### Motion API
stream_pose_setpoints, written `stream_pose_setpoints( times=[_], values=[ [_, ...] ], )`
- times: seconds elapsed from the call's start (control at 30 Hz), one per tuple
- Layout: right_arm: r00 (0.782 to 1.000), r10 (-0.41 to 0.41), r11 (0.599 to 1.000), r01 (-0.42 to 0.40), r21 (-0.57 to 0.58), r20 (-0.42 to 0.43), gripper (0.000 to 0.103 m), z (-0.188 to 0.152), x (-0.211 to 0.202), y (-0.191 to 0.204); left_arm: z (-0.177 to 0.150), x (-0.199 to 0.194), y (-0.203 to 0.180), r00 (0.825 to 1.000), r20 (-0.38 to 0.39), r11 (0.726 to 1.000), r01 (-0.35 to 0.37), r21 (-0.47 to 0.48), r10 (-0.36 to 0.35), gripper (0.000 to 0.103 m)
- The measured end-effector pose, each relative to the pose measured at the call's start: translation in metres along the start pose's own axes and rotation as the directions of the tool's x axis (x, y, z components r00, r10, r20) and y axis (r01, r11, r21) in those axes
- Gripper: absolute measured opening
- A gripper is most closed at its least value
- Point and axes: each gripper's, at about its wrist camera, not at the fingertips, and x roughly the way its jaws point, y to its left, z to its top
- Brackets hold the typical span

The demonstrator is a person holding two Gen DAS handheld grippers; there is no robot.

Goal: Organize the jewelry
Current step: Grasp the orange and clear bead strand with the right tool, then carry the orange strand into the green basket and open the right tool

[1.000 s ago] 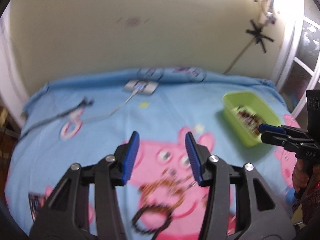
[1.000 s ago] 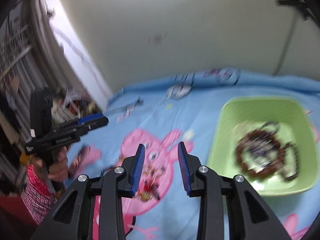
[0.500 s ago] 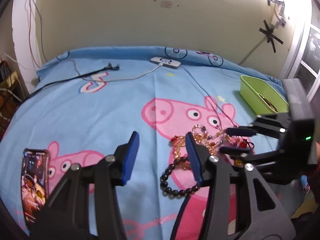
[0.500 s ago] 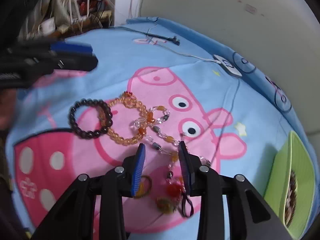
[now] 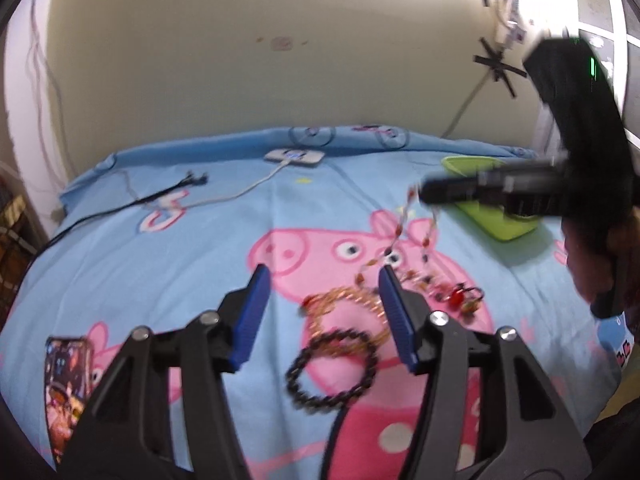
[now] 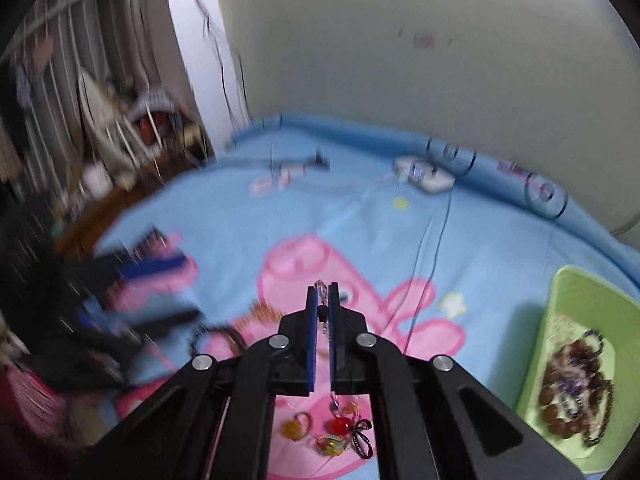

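Blue pads of the right gripper (image 6: 323,300) are pressed together on a beaded necklace (image 6: 322,314); they have just closed on it, and a clear bead pokes out at their tips. Only the right wrist view shows the strand running down between the pads to a red bead, a yellow charm and a black ribbon bow at 6 o'clock. It alone also shows the inside of the green tray (image 6: 576,364) at 3 o'clock, where dark brown bead strands lie heaped.

The left wrist view shows that same necklace (image 5: 394,240) from the side: it hangs in two lines from the tip of the right gripper (image 5: 424,196) at 2 o'clock, the lower end trailing onto the sheet. The left gripper (image 5: 324,308) stands apart, its jaws having just widened, nothing pinched. Between its pads, on the sheet, lie an amber bead bracelet (image 5: 344,304) and, nearer the camera, a black bead bracelet (image 5: 332,368), the two overlapping. A phone (image 5: 66,384) lies at 8 o'clock in this view alone.

The surface is a light blue bedsheet (image 5: 192,264) printed with pink cartoon pigs. At its far edge, near 12 o'clock, sits a white charger (image 5: 294,157) with a white cable, a black cable beside it. A cream wall rises behind; the right wrist view has blurred clutter at 9 o'clock.
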Motion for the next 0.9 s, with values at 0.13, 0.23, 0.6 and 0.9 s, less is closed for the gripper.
stream_pose_setpoints(
  times=[0.13,0.23,0.6,0.9],
  values=[
    [0.996,0.004,1.0,-0.005,0.015,0.09,0.0,0.018,-0.036,0.001,0.012,0.002,-0.026,0.998,0.019,0.997,0.056,0.058,-0.058,0.054],
    [0.987,-0.001,1.0,-0.003,0.021,0.158,0.0,0.027,-0.065,0.002,0.018,0.004,-0.046,0.994,0.034,0.989,0.095,0.111,-0.1,0.054],
    [0.946,-0.043,0.999,0.031,0.041,0.322,0.0,0.039,-0.135,-0.001,0.049,0.027,-0.095,0.973,0.023,0.961,0.223,0.165,-0.23,0.054],
    [0.909,-0.073,0.996,0.046,0.077,0.41,0.0,0.04,-0.181,-0.017,0.084,0.04,-0.117,0.946,-0.007,0.937,0.32,0.141,-0.323,0.004]
  ],
)
